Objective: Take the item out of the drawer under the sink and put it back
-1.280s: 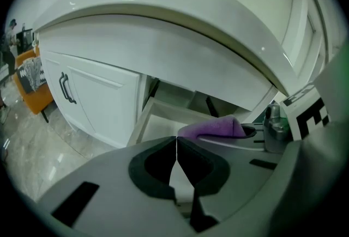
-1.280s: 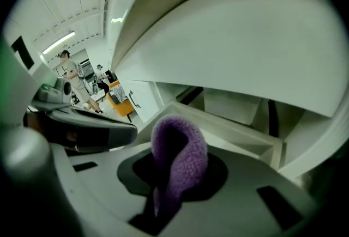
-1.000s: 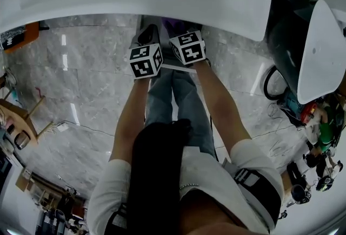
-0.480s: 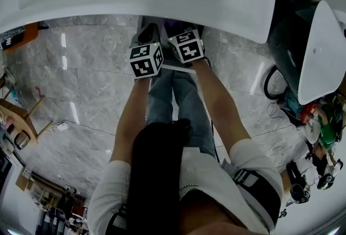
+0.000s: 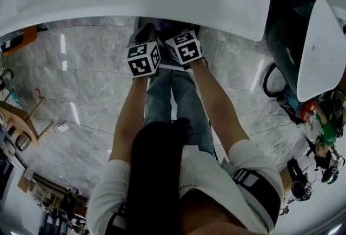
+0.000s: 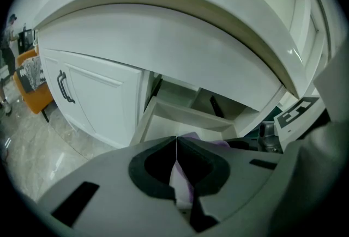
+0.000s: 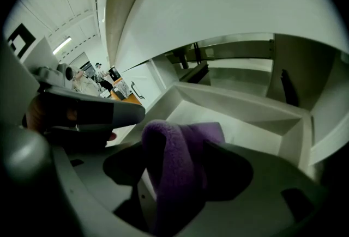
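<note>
My right gripper (image 7: 178, 178) has just been opening, with the purple cloth (image 7: 166, 146) loose between its jaws above the drawer (image 7: 245, 108). My left gripper (image 6: 176, 149) is closed.

You can read no words, numbers or brands; the left gripper's cube (image 5: 143, 59) and right gripper's cube (image 5: 184, 47) carry only black-and-white square patterns.
</note>
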